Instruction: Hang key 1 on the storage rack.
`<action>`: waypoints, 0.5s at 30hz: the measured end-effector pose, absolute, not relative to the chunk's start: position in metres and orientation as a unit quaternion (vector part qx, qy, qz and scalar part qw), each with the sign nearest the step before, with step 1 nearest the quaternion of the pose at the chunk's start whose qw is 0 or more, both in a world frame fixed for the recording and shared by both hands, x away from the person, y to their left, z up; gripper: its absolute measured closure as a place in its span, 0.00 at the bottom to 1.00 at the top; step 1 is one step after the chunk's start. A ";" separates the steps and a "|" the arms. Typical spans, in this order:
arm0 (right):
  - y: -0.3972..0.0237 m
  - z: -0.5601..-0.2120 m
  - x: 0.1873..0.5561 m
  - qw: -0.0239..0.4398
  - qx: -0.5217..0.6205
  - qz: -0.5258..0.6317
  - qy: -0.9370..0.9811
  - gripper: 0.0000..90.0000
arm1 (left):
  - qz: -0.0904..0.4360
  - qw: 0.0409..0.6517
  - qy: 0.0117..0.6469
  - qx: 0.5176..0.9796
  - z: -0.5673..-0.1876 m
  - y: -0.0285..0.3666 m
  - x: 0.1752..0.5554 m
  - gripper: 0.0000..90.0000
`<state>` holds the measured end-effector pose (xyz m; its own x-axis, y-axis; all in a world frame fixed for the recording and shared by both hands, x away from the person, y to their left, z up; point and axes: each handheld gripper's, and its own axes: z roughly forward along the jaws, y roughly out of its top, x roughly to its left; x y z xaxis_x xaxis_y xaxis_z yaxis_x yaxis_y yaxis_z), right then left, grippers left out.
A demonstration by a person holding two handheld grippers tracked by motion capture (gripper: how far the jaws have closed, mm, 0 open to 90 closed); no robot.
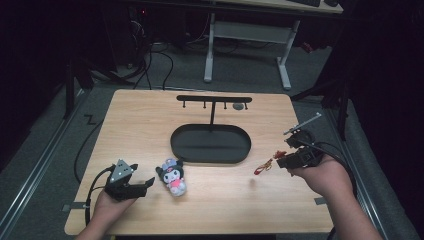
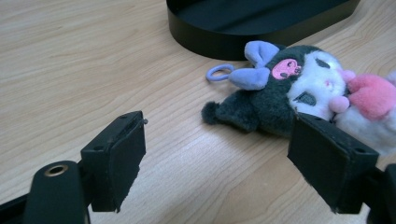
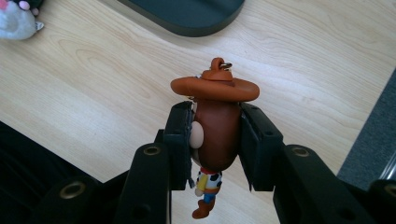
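Observation:
A cowboy figure keychain [image 3: 215, 122] with a brown hat hangs head-up between the jaws of my right gripper [image 3: 215, 135], which is shut on its head. In the high view this gripper [image 1: 281, 160] is held above the table's right side, the figure [image 1: 265, 164] sticking out to its left. A dark plush keychain [image 1: 172, 178] with a lilac bow and pink heart lies on the table at front centre. My left gripper [image 1: 142, 175] rests just left of it, open. In the left gripper view the plush [image 2: 280, 93] lies beyond and partly behind the right jaw, with bare wood between the jaws.
A black stand with a hook bar [image 1: 214, 98] rises from an oval black tray [image 1: 210, 161] at the table's middle. A small grey round thing [image 1: 239, 106] lies by the bar's right end. The table's right edge is close to my right hand.

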<state>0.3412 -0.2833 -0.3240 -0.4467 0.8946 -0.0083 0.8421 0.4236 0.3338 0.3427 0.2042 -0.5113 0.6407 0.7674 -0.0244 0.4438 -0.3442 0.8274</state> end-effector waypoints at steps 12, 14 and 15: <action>-0.280 -0.327 0.349 0.095 0.512 0.146 0.841 0.74 | 0.195 0.428 0.389 0.792 -0.512 0.207 0.343 0.19; -0.279 -0.328 0.350 0.091 0.512 0.145 0.842 0.74 | 0.195 0.430 0.389 0.791 -0.512 0.207 0.343 0.19; -0.278 -0.329 0.351 0.089 0.513 0.144 0.841 0.74 | 0.196 0.429 0.388 0.792 -0.512 0.206 0.343 0.18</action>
